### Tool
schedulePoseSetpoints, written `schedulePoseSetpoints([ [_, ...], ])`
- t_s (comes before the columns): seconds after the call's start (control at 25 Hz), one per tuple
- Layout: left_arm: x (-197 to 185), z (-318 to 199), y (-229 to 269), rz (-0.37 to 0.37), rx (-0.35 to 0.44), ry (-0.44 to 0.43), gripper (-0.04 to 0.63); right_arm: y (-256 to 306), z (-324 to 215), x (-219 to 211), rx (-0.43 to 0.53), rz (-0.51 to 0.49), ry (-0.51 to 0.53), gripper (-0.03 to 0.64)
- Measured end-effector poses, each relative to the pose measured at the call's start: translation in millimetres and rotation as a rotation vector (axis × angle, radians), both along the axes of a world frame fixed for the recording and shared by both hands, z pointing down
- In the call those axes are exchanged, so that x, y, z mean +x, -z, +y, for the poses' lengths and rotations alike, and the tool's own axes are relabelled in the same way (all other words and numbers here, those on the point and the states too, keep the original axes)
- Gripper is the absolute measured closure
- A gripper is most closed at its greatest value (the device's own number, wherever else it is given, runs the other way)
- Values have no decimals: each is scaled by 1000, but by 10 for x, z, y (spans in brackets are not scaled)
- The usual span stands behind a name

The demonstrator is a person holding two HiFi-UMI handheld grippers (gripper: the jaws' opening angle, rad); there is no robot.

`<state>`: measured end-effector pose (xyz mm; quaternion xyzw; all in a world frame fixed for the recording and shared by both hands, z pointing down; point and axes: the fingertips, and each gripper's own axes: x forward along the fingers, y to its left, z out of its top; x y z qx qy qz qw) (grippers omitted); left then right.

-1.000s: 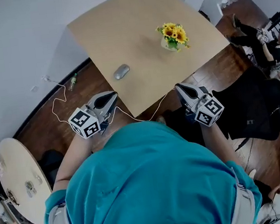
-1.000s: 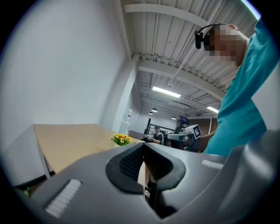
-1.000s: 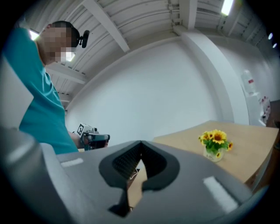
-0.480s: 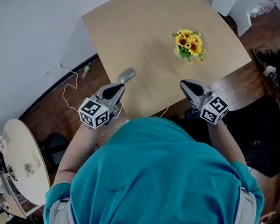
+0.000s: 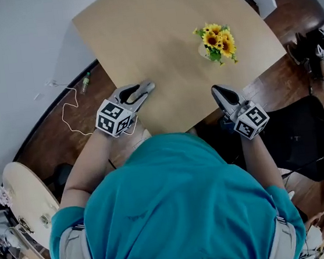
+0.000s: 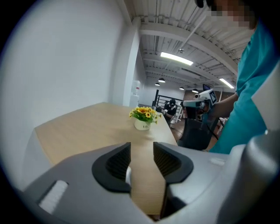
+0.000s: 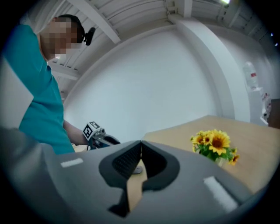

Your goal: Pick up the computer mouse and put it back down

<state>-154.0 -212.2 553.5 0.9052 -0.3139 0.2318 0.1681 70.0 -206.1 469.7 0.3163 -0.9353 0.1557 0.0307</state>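
Head view: the approach step looks to be in hand. Your left gripper (image 5: pixel 136 94) sits at the computer mouse (image 5: pixel 148 86), which lies on the pale wooden counter (image 5: pixel 166 20) well left of the sunflower pot (image 5: pixel 217 42).

Left gripper view: its fingers (image 6: pixel 118 164) have just been opening. They stand partly apart with a sliver of mouse low between them, ungripped. Next you should settle around it and close.

Right gripper view: your right gripper (image 7: pixel 141 144) has its fingers together and empty, on the near side of the pot. A white wall (image 7: pixel 144 87) stands behind.

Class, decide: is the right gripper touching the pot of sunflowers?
Apart. The head view shows bare table between the right gripper and the pot of sunflowers.
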Motion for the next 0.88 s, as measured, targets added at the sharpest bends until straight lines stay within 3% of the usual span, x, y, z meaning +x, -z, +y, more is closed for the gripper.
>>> schedulePoseSetpoints([
  [0.24,9,-185,-520,-130,-119,-40,322,-143,-45,11,-38,9,-20,614],
  [0.4,11,-297,-871,-203,-194,-27,274,-265,-82,82,-66,12,-24,614],
  [0.64,-76,-415,-1454,-323,-282,-2,245,-344,-168,116,-87,15,-18,614],
  [0.88,-68,-474,-1635,-418,-328,2,242,-380,-232,136,-93,19,-16,614],
])
